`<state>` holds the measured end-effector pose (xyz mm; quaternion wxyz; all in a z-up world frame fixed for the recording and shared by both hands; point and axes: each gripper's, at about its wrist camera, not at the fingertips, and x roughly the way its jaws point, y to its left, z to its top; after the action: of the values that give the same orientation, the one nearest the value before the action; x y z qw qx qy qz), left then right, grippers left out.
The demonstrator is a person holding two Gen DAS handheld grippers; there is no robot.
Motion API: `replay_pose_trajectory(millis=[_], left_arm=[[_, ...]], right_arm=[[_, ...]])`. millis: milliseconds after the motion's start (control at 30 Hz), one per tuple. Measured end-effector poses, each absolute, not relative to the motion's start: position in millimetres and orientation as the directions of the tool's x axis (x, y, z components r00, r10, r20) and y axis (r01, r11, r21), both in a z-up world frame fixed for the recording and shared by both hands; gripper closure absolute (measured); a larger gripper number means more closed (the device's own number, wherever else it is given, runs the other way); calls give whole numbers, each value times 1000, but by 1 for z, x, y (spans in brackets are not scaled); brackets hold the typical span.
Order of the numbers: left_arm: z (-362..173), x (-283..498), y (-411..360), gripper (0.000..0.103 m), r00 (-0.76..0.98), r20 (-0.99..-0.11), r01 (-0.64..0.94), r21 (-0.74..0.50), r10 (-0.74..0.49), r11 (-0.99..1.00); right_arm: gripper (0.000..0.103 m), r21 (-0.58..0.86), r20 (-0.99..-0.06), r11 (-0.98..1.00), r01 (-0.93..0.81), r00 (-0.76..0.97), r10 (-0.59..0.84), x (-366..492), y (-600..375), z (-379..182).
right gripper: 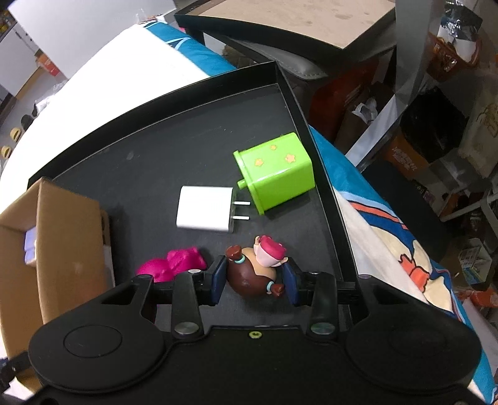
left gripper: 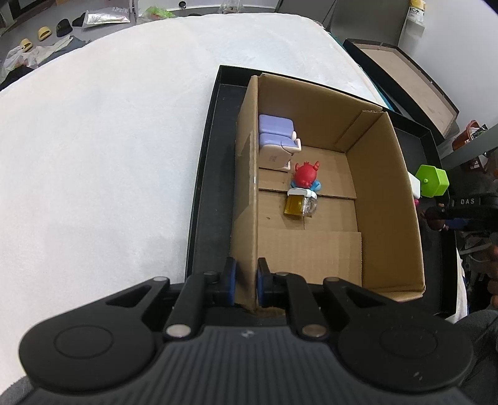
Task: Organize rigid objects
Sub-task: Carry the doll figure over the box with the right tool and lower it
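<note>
My left gripper (left gripper: 246, 277) is shut on the near left wall of an open cardboard box (left gripper: 389, 199). Inside the box lie a purple and white charger (left gripper: 277, 137), a red crab-like toy (left gripper: 306, 176) and a small yellow glass bottle (left gripper: 298, 205). The box stands in a black tray (right gripper: 149, 146). My right gripper (right gripper: 254, 278) is shut on a brown-haired figurine with a pink hat (right gripper: 253, 271) on the tray floor. Beyond it lie a white plug charger (right gripper: 207, 208), a green cube with stars (right gripper: 275, 173) and a magenta toy (right gripper: 172, 264).
The tray rests on a white cloth (left gripper: 109, 140) over the table. A second black tray with a brown base (right gripper: 295, 25) stands behind. Cluttered bags and boxes (right gripper: 435, 131) fill the floor to the right. The box corner (right gripper: 56, 233) sits left of the right gripper.
</note>
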<state>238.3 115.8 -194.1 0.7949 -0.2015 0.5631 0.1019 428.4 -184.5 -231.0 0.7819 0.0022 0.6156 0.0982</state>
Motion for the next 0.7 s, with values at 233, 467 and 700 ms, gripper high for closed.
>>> replay_pose_trajectory(millis=[233,467,700], left_arm=[[-193,237,115,92,348,-936,-384,-198,-58,902],[-192,237,115,92,353,-934,-386,-201,-57,900],[-192,236,117,91,358,-931,-385,-212,-66,898]], right_arm=[[65,116,-955,972,-204,247,166,414,-182,-216],[65,111,-942,948,-297,271,196,399,-172,-196],[65,97,-930,908,-408,287,229,389,-150,-178]])
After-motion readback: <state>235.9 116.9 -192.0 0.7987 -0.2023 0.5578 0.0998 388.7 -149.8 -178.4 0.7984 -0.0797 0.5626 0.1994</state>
